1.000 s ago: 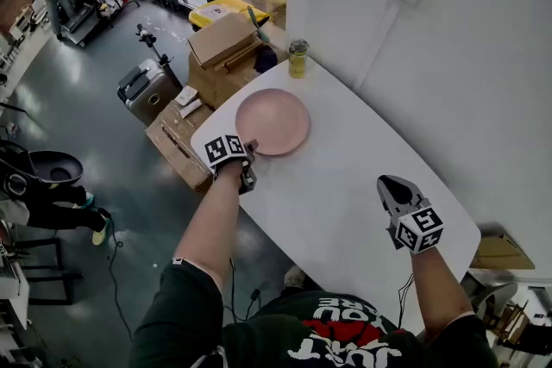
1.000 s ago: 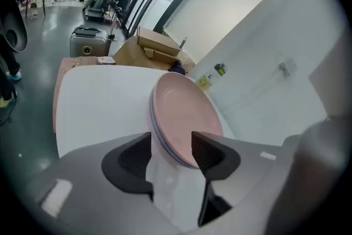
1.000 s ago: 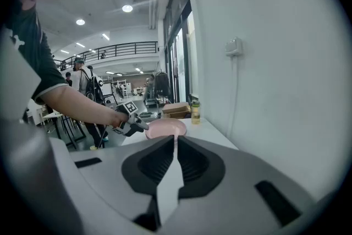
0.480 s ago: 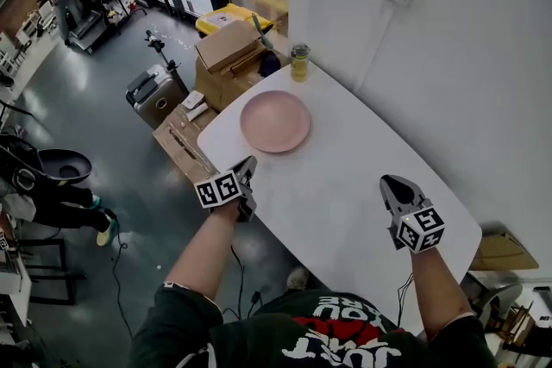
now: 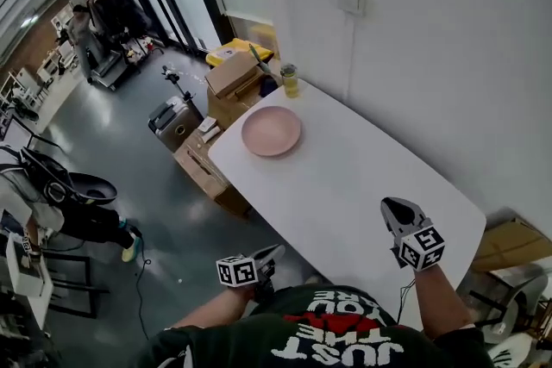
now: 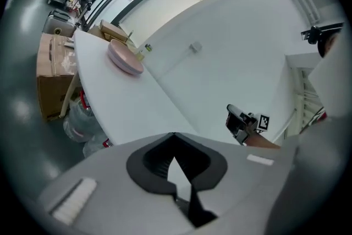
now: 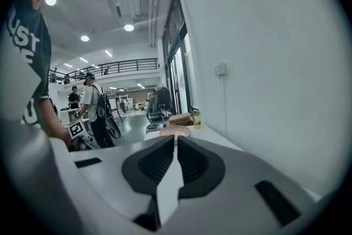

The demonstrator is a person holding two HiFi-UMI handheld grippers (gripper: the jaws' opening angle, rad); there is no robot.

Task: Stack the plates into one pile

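Note:
A pile of pink plates [image 5: 271,131] [image 6: 125,58] rests near the far left end of the white table [image 5: 362,185]; it looks like one stack, though I cannot count the plates. My left gripper [image 5: 264,258] [image 6: 174,136] hangs off the table's near left edge, close to my body, its jaws closing together and shut with nothing between them. Over the table's near right end, my right gripper [image 5: 397,209] [image 7: 175,138] is shut and empty. It points along the table toward the pink plates [image 7: 175,131].
A jar with a yellow lid [image 5: 289,80] stands at the table's far corner beside the wall. Cardboard boxes [image 5: 231,75] and a grey suitcase [image 5: 172,121] sit on the floor left of the table. People stand far off in the hall [image 7: 93,110].
My left gripper has let go at the plate's near rim, drawn back off the table toward my body, and shut. The head view has pulled back. The right gripper has stayed put.

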